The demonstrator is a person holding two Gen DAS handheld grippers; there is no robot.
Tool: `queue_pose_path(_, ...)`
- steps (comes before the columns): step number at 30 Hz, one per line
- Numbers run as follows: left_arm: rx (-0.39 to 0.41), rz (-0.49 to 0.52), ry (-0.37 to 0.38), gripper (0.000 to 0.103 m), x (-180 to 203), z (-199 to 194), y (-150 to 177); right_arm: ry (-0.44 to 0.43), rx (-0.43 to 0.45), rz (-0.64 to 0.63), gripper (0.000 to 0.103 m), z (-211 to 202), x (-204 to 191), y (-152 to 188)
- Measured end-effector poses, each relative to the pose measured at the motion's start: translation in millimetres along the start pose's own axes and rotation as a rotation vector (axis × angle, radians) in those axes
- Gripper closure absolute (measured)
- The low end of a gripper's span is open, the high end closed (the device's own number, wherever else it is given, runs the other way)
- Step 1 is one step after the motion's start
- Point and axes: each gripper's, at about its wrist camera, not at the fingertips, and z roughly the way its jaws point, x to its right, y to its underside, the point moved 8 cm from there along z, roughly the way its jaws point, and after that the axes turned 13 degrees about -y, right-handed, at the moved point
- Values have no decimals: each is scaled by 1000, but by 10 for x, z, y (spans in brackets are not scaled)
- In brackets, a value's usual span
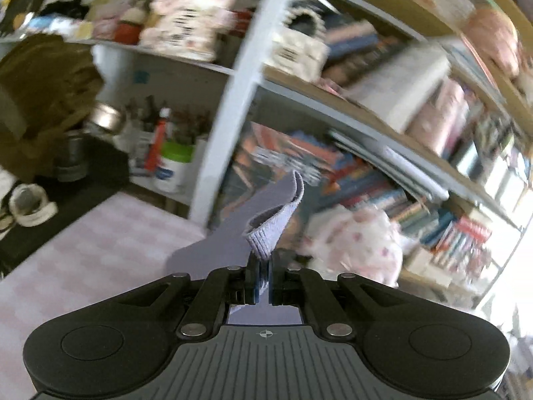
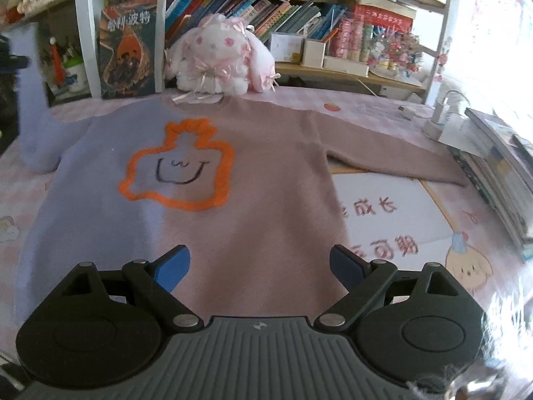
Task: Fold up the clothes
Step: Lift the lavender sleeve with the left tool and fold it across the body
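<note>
A lavender-and-mauve sweater (image 2: pixel 233 200) with an orange outline drawing lies flat, front up, on the pink table cover. Its right sleeve (image 2: pixel 393 156) stretches out toward the books. Its left sleeve (image 2: pixel 30 100) rises off the table at the far left. In the left wrist view my left gripper (image 1: pixel 263 273) is shut on that sleeve's ribbed cuff (image 1: pixel 269 230), lifted above the table, and the picture is blurred. My right gripper (image 2: pixel 260 266) hovers open over the sweater's lower hem, with nothing between its blue pads (image 2: pixel 173 268).
A plush rabbit (image 2: pixel 220 56) sits at the sweater's collar, with a tall book (image 2: pixel 130 46) beside it. Bookshelves (image 2: pixel 299 10) line the back. A stack of books (image 2: pixel 499 173) and a white charger (image 2: pixel 439 120) sit on the right. A brown bag (image 1: pixel 40 100) hangs left.
</note>
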Motion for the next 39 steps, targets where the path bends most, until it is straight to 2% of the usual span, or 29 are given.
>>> queue_pose_path(7,1,91,-29,100,835,29,300,-93,-50,-17,12,42,632,-19)
queue_pose_path(14,-15,158,-48,100,1400,140,538,-164,-87,-30,12,91,951,-15)
queue_pose_path(24,-37,270,-61,100,1869,248,826,-202,-95,-27,12,123,1193,-45)
queue_pose_path(33,-56,356,-53,100,2234,384,1123,-192,-107,-4,12,126,1381,-17)
queue_pose_path(37,-92,399,-69,100,2351,517,1306,-177,-112,2,12,101,1453,13)
queue_pose_path(39,-131,427,-76,94,2405,586,1425,-166,-115,9,12,83,1495,30)
